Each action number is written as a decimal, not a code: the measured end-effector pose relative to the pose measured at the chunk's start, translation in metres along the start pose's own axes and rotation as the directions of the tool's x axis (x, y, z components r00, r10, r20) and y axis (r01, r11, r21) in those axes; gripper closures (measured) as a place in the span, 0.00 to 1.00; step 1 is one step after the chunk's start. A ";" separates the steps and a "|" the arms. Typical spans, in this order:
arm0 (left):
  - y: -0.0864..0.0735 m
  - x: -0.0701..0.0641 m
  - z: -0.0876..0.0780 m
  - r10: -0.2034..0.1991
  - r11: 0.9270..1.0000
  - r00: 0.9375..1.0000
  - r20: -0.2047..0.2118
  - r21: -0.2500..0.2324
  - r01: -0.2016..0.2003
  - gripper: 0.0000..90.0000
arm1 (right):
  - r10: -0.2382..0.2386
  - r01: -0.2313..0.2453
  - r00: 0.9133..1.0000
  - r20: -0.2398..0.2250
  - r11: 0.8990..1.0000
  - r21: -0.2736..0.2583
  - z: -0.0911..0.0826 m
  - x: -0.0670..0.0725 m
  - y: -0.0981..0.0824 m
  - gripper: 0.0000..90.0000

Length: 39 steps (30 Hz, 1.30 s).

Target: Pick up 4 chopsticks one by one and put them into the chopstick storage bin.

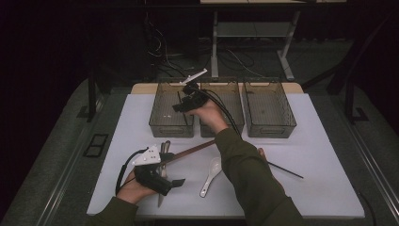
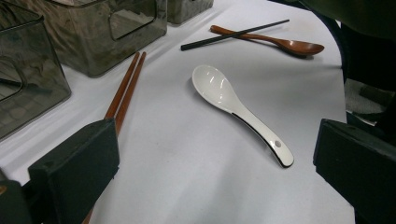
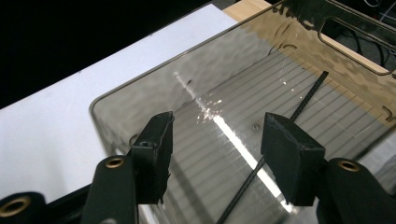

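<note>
Dark floor and tangled cables lie beyond the white surface (image 1: pixel 310 155), which carries three smoked, see-through bins along its far edge. The right gripper (image 1: pixel 181 106) hangs over the left bin (image 1: pixel 160 123) with its jaws parted and nothing pinched between them. In the right gripper view a black chopstick (image 3: pixel 306 100) lies loose on the ribbed floor of that bin, running below the gap between the jaws. The middle bin (image 1: pixel 235 106) is partly covered by the right hand and its cable, and the right bin (image 1: pixel 269 110) stands just beside it.

Near the front left corner of the surface the left gripper (image 1: pixel 175 182) rests low, jaws spread wide and gripping nothing. A white spoon (image 2: pixel 236 109) lies on the bare surface ahead of it, between the jaws' line of sight but apart from both. A pair of brown chopsticks (image 2: pixel 125 86) lies by the left jaw, pointing toward the bins. Farther toward the front right, a second black chopstick (image 2: pixel 233 35) lies across a brown wooden spoon (image 2: pixel 285 44). The right forearm's sleeve (image 1: pixel 249 169) crosses the middle of the surface and hides part of that pair in the high view.
</note>
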State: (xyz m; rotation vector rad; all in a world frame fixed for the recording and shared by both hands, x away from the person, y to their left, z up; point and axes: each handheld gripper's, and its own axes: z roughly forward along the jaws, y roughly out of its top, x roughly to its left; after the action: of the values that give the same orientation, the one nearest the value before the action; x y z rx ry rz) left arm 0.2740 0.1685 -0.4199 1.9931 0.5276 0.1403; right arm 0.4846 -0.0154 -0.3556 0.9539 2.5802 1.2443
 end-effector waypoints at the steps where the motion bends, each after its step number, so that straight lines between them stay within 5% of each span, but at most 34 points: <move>1: 0.000 0.000 0.000 0.000 1.000 1.000 0.000 0.000 0.000 0.00 | -0.009 0.009 1.000 -0.004 1.000 0.000 -0.003 -0.001 -0.001 0.48; 39: -0.001 0.002 -0.002 -0.012 1.000 1.000 -0.018 -0.006 0.012 0.00 | -0.096 0.095 0.995 -0.017 0.995 -0.044 -0.123 -0.015 -0.070 0.32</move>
State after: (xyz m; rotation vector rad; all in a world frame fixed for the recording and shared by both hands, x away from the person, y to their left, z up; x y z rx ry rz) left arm 0.2749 0.1712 -0.4202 1.9841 0.5500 0.1521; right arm 0.4175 -0.1376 -0.3294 0.8049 2.5682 1.2845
